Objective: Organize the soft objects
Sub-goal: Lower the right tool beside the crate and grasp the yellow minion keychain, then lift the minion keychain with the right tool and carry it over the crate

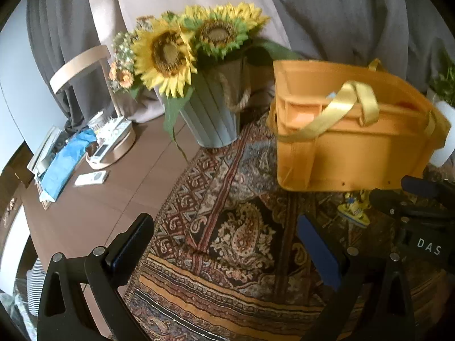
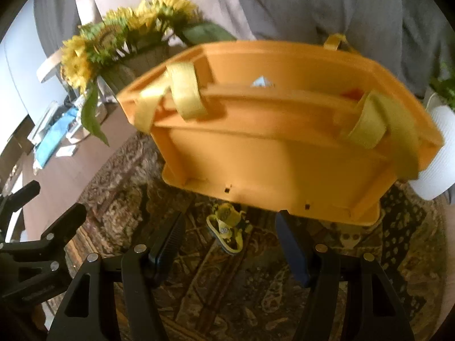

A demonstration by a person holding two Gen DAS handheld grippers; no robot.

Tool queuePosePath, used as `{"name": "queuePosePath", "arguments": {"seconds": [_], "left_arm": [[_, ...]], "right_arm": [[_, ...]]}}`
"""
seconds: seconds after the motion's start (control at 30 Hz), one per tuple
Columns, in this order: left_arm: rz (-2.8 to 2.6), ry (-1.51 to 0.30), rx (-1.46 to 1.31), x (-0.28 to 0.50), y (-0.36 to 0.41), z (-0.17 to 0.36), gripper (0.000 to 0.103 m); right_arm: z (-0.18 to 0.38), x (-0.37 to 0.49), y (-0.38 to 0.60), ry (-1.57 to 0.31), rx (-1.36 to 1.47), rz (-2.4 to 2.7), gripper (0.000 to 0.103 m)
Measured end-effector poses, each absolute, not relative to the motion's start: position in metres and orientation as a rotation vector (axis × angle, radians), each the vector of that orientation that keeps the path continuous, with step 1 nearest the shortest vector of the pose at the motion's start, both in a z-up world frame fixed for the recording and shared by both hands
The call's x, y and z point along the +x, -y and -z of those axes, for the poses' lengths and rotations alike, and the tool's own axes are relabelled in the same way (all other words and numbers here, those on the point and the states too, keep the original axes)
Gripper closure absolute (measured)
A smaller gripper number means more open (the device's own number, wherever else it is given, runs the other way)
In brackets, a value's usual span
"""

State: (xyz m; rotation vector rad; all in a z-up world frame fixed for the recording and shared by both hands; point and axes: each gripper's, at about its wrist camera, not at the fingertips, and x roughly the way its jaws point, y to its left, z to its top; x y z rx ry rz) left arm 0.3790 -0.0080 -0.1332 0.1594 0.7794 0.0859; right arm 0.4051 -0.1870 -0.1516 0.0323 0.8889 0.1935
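Nearest the lens in the left wrist view, the left tool (image 1: 224, 244) stands with its two black, blue-padded fingers spread wide and nothing between them, above a paisley-patterned woven cloth in dark red, ochre and black (image 1: 227, 227) that covers part of the dark brown wooden surface (image 1: 99, 207). Right tool (image 2: 229, 251), seen in its own view, is likewise spread wide and holds nothing; its fingers frame a small yellow soft toy figure (image 2: 227, 230), which lies on the patterned cloth (image 2: 199, 284) just in front of an orange rectangular plastic bin with yellow ribbon handles (image 2: 270, 156). From the left view the same toy (image 1: 354, 209) lies near the bin's front lower edge (image 1: 349, 153), with part of the right tool (image 1: 412, 213) to its right. Bin contents cannot be made out, apart from a small pale blue corner and a patch of red-orange showing above an inner ledge. Behind and left of the bin stands a grey ribbed pot of artificial sunflowers (image 1: 210, 119). Farther left on the bare surface lie a blue cloth (image 1: 68, 162), a small white remote-like device (image 1: 91, 178) and a round wooden tray of small items (image 1: 113, 145). Grey and beige curtains (image 1: 312, 8) hang behind.
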Motion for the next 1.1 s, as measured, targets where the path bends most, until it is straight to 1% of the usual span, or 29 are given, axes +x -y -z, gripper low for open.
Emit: {"name": "queuePosePath", "arguments": {"seconds": [0.27, 0.47, 0.63, 0.87, 0.93, 1.03, 1.07, 1.1], "left_arm": [[-0.1, -0.855, 0.176, 0.392, 0.008, 0.16, 0.0], [-0.109, -0.876, 0.183, 0.4, 0.006, 0.17, 0.0], [-0.116, -0.886, 0.19, 0.408, 0.006, 0.176, 0.0], [-0.115, -0.9, 0.195, 0.415, 0.005, 0.182, 0.0], [-0.115, -0.905, 0.194, 0.416, 0.005, 0.183, 0.0], [-0.117, -0.908, 0.191, 0.418, 0.004, 0.184, 0.0], [-0.117, -0.91, 0.189, 0.418, 0.004, 0.184, 0.0], [-0.115, -0.912, 0.185, 0.418, 0.004, 0.185, 0.0]], "right_arm": [[0.175, 0.419, 0.185, -0.934, 0.008, -0.188, 0.037], [0.187, 0.428, 0.184, -0.95, 0.002, -0.186, 0.038], [0.195, 0.435, 0.182, -0.961, 0.005, -0.187, 0.042], [0.204, 0.444, 0.184, -0.973, 0.015, -0.188, 0.052], [0.206, 0.445, 0.183, -0.977, 0.021, -0.199, 0.054], [0.206, 0.443, 0.18, -0.97, 0.011, -0.214, 0.061], [0.206, 0.443, 0.18, -0.971, 0.014, -0.223, 0.066], [0.205, 0.442, 0.179, -0.973, 0.018, -0.234, 0.067]]}}
